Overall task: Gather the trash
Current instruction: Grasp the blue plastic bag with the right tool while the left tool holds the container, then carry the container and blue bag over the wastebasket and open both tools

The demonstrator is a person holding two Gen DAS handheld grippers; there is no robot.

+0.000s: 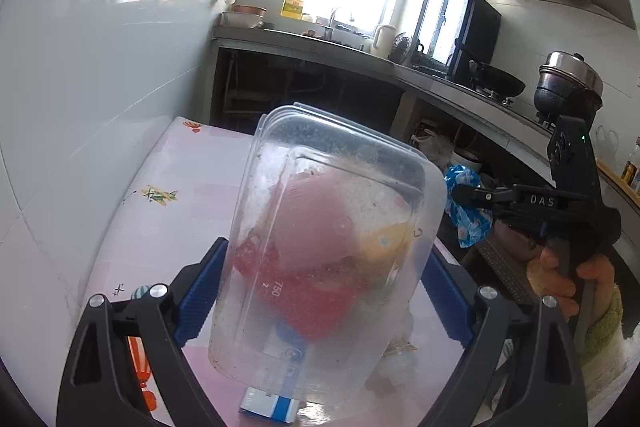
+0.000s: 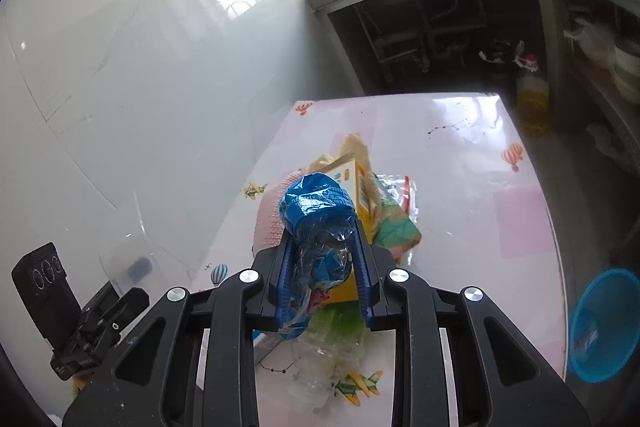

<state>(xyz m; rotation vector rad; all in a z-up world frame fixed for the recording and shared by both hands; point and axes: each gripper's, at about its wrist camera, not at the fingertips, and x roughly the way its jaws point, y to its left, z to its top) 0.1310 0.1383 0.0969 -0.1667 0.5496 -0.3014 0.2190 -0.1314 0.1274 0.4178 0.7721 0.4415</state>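
Note:
My left gripper (image 1: pixel 328 249) is shut on a clear plastic container (image 1: pixel 320 235), held tilted above the pink patterned table (image 1: pixel 172 187). Red, pink and yellow trash shows blurred through its wall. My right gripper (image 2: pixel 322 233) is shut on a crumpled blue plastic wrapper (image 2: pixel 316 207), lifted over a pile of trash (image 2: pixel 384 211): a yellow box, a green packet and clear film. In the left wrist view the right gripper (image 1: pixel 460 195) stands at the right with the blue wrapper (image 1: pixel 468 219), a hand (image 1: pixel 560 275) on its handle.
A white tiled wall runs along the table's left side. A blue basin (image 2: pixel 604 323) and an oil bottle (image 2: pixel 532 103) stand on the floor to the right. The counter behind carries a wok (image 1: pixel 496 83) and a steel pot (image 1: pixel 568 79). A small blue-white box (image 1: pixel 272 405) lies under the container.

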